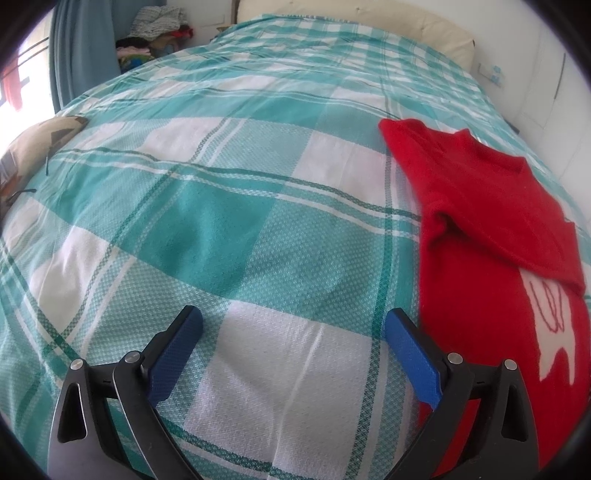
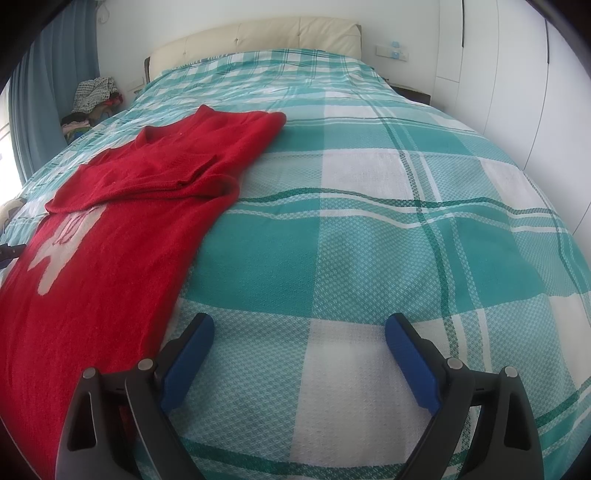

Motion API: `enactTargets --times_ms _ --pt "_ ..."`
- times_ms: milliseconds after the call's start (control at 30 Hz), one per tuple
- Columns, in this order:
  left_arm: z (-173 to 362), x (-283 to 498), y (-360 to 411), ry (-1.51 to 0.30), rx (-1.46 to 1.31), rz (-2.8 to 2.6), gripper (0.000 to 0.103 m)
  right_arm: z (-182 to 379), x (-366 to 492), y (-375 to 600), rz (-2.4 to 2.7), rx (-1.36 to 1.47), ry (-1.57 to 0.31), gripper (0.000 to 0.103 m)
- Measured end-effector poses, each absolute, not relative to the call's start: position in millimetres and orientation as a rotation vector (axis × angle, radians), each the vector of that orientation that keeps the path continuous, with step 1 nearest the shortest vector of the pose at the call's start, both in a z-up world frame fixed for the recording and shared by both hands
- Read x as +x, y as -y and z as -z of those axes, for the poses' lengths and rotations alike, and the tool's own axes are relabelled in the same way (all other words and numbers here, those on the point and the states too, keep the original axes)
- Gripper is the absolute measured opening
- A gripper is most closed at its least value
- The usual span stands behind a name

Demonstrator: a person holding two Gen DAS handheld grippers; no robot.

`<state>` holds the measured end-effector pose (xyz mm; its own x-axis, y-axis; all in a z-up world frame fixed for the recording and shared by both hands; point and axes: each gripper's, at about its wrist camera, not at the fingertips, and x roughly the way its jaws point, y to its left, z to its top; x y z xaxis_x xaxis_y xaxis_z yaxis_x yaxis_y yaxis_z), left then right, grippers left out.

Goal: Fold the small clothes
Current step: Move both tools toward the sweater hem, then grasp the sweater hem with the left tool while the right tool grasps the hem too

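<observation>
**Sleeves in, lengthwise fold not yet made**

Both tools are spread wide and hold nothing. The left tool (image 1: 293, 326) hovers over bare bedspread, its right-hand finger just beside the sweater's edge. The right tool (image 2: 299, 332) hangs over the bedspread on the other side, its left-hand finger at the sweater's hem.

Between the two lies the red sweater (image 2: 122, 229), flat on the teal and white checked bed (image 2: 388, 229), collar toward the headboard (image 2: 266, 37). A sleeve appears folded across the chest, partly covering the white knitted figure (image 2: 55, 251) on the front. So the sleeve stage looks done, or close to it; the body is still full length, and bringing hem toward collar seems to be what is left.

The left view shows a tan cushion (image 1: 40, 147) at the bed's edge near the window, which the right view barely catches. The right view shows the white wardrobe doors (image 2: 517, 92) and the full headboard. Both catch the heap of clothes (image 1: 159, 33) in the far corner by the blue curtain (image 1: 81, 48).
</observation>
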<state>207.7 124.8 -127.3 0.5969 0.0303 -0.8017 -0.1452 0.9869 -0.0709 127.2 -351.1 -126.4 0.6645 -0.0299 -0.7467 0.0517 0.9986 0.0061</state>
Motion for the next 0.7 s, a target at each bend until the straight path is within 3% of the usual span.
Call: enactTargets --times_ms 267,433,533,700 --pt "102 177 -131 -0.839 -0.199 -0.058 0.099 125 128 350 0.052 0.022 -0.846 0.094" --pt "99 129 -109 -0.905 -0.188 0.088 0.099 96 107 351 0.037 0.038 -0.780 0.085" --pt "105 92 -94 -0.959 -0.202 0.191 0.099 67 71 345 -0.069 0.122 -0.724 0.085" --pt "108 48 -71 -0.997 -0.164 0.246 0.098 75 13 331 -0.280 0.359 -0.857 0.084"
